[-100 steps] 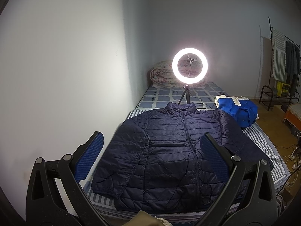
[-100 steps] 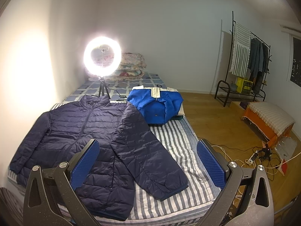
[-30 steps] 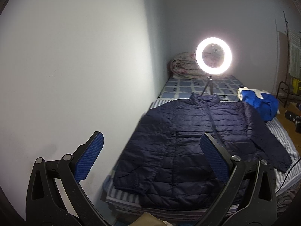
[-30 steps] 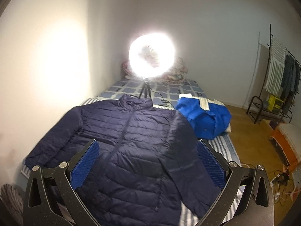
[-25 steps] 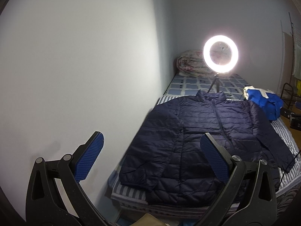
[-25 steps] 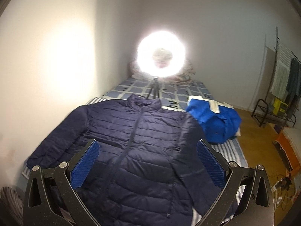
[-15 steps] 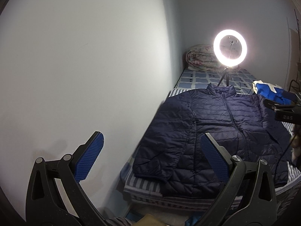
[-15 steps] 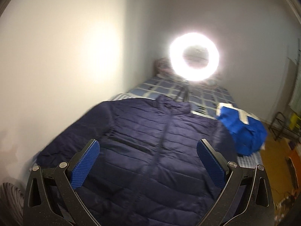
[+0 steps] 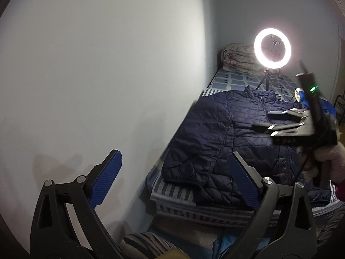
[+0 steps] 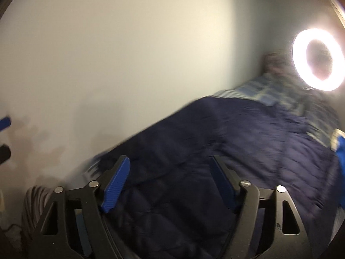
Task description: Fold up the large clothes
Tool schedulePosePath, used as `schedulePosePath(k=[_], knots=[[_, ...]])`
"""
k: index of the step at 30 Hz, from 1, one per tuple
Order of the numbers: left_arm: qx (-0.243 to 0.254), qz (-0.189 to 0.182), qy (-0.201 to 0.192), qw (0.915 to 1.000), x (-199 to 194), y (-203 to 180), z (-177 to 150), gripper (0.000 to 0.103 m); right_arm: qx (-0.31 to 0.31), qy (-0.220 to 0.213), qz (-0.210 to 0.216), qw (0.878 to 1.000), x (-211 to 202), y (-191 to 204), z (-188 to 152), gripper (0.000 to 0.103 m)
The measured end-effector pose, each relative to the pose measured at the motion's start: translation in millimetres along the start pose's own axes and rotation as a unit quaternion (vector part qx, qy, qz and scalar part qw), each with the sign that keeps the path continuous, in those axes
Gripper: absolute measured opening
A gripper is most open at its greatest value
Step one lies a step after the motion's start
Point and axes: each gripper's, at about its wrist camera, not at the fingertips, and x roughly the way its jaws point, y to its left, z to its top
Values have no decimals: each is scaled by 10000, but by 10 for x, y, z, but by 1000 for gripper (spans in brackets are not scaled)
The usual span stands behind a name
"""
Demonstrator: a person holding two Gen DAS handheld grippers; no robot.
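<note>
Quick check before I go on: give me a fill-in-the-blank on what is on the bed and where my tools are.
1. The navy puffer jacket lies spread on the ____ with its front up.
2. Beyond its collar stands a lit ____ light on a small tripod.
3. The left tool is ____ and holds nothing.
4. The right tool hangs over the jacket, jaws closing, with ____ between its pads.

Missing words: bed; ring; open; nothing

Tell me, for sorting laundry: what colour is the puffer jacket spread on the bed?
Dark navy blue, quilted; the puffer jacket shows best in the left wrist view.
</note>
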Motion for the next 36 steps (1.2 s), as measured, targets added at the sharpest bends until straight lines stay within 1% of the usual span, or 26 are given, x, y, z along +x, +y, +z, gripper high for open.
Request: schedulePosePath(k=[1,3,4,7,9,13,18,21,23,30,31,32,33,34,35,36], knots=[[-17,4,15,10000,4,25,-13,99,-145,118,176,9997,123,94,-4,67],[-54,38,56,10000,-2,76,-47,97,-368,314,437,9979,321,251,-20,58],[-62,48,68,9999,1,93,-58,97,-531,467,637,9955,475,383,-38,57],[-90,103,136,9998,8,153,-102,96,-857,790,897,9891,777,639,-97,57],[-121,123,181,9997,23,188,-113,96,-1130,990,1037,9832,991,851,-154,57],[-181,151,283,9993,80,239,-154,96,-1440,1369,1197,9727,1297,1107,-282,57],[-156,176,322,9992,119,257,-187,96,-1615,1707,1115,9656,1649,1186,-431,57],[-159,171,339,9992,135,255,-192,96,-1804,1858,976,9609,1793,1250,-516,57],[-154,192,343,9991,136,252,-190,96,-1911,1928,929,9580,1868,1316,-573,57],[-179,290,395,9986,168,232,-193,96,-2446,2072,558,9456,2119,1536,-750,57],[-178,299,399,9986,177,229,-187,96,-2467,2053,552,9455,2147,1569,-760,56],[-161,317,413,9985,187,212,-181,96,-2472,2053,560,9453,2164,1589,-765,47],[-148,321,420,9985,200,201,-176,96,-2453,2063,589,9454,2175,1594,-756,36],[-133,310,420,9985,210,178,-170,96,-2427,2069,588,9460,2180,1584,-743,31],[-126,291,415,9986,213,164,-170,96,-2374,2086,604,9468,2158,1510,-706,20],[-118,273,412,9987,212,164,-166,96,-2299,2098,640,9482,2159,1478,-683,12]])
